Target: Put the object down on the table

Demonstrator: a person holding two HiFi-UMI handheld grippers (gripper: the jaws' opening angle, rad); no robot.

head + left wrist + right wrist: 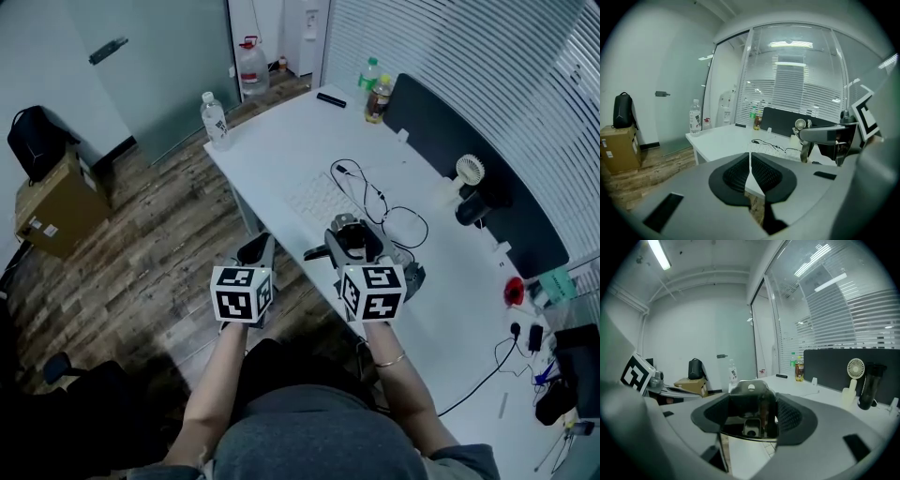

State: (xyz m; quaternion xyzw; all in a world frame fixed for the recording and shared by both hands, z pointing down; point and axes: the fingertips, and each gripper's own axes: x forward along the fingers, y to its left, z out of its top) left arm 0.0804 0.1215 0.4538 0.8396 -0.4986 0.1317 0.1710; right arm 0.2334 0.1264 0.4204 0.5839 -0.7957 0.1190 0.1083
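- right gripper [754, 414] — jaws clamped on shiny metal object [751, 392]; it sits squarely between the pads, held up off the white table [300, 150].
- left gripper [750, 171] at 9 o'clock of it — jaws pressed together, nothing between.

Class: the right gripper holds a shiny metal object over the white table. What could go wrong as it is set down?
1. The right gripper hangs close to the edge of the table; released there, the metal object might slip off onto the floor.
2. A black cable and a keyboard lie just ahead; landing on either could leave the object tilted or drag the cable.
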